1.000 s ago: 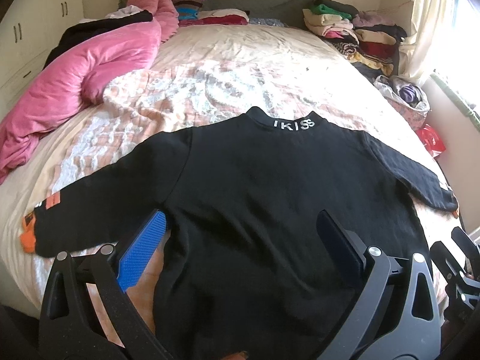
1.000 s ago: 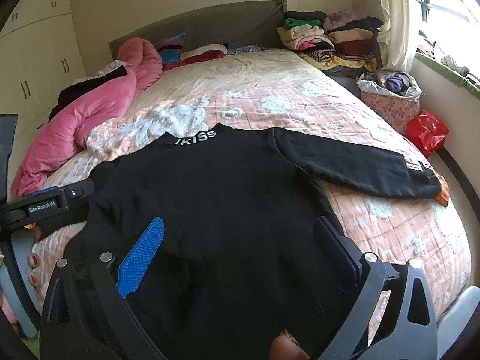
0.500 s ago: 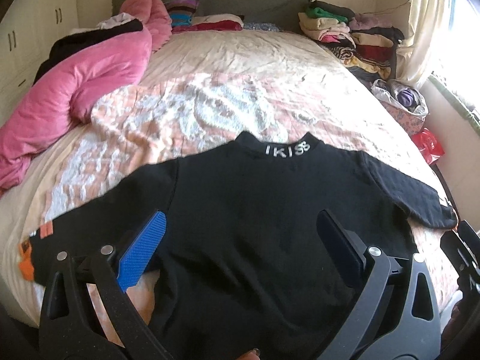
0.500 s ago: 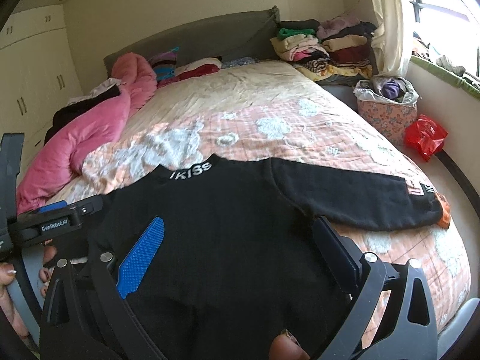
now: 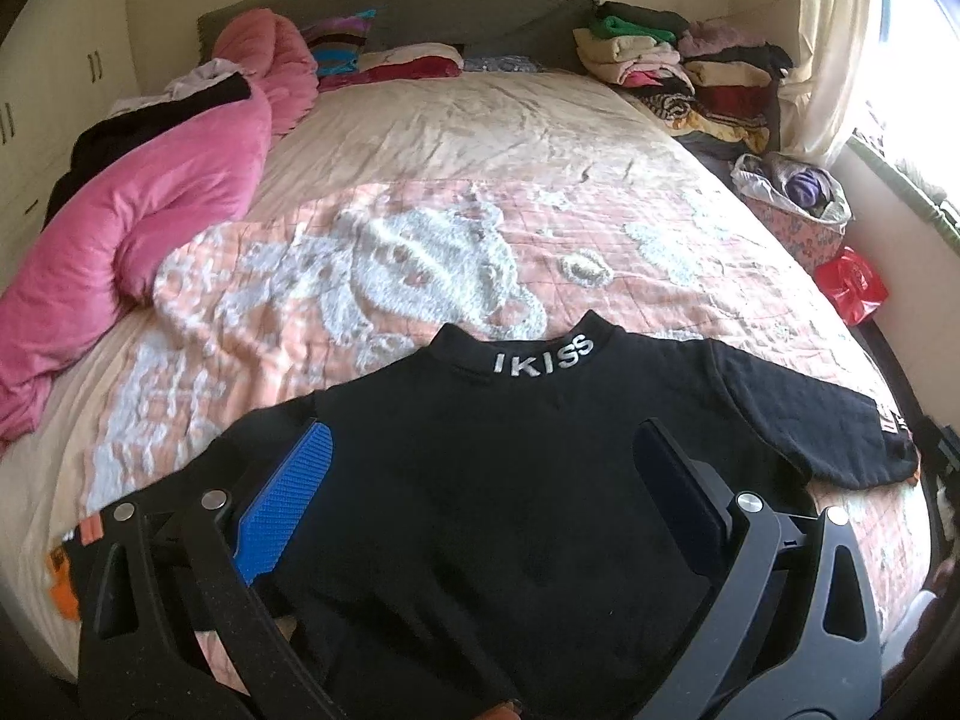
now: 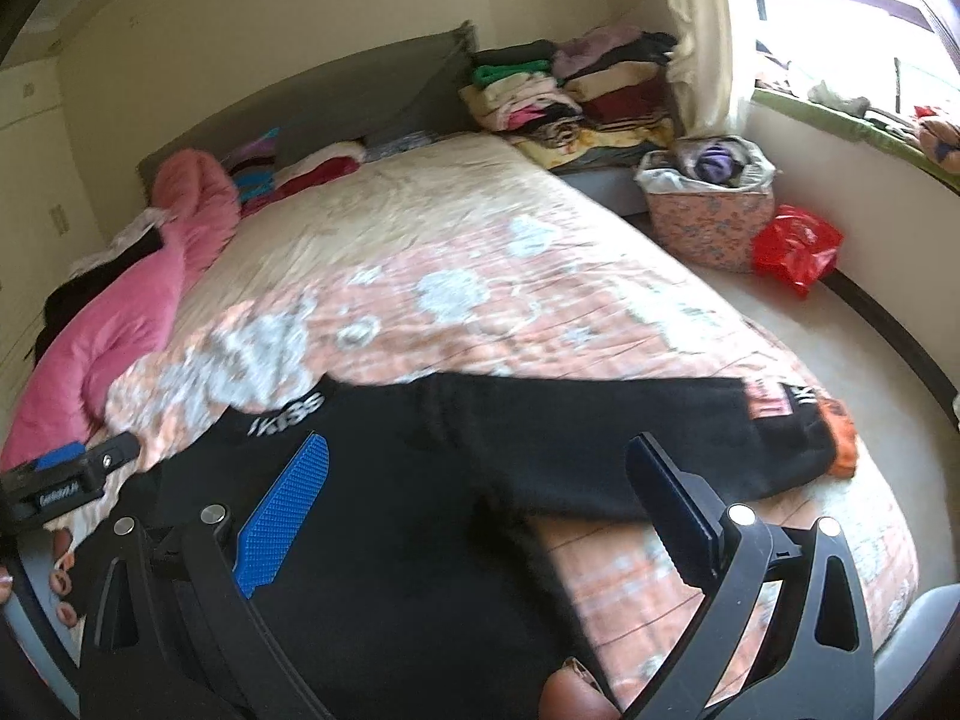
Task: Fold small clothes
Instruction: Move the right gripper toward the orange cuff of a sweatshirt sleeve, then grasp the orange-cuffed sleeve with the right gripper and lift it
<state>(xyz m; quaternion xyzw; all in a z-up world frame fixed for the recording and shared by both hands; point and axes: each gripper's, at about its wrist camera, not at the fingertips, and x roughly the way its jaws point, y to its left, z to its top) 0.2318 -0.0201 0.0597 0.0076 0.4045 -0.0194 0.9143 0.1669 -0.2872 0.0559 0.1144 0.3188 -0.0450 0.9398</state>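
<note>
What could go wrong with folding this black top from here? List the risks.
1. The black top lies near the bed's foot edge; its right sleeve reaches the mattress corner and could slide off.
2. The quilt underneath is rumpled, so folds may come out uneven.
3. Both tongs are open, gripping nothing; a shallow pinch could slip.

Left claw (image 5: pixel 480 498): black angular frame, silver round screws at the pivots, one finger faced with a bright blue dimpled pad (image 5: pixel 288 510), the other finger dark. Right claw (image 6: pixel 477 504), same build: black arms, silver screws, blue textured pad (image 6: pixel 285 513). In the right wrist view the left claw's side carries a small white-lettered label, too blurred to read.
</note>
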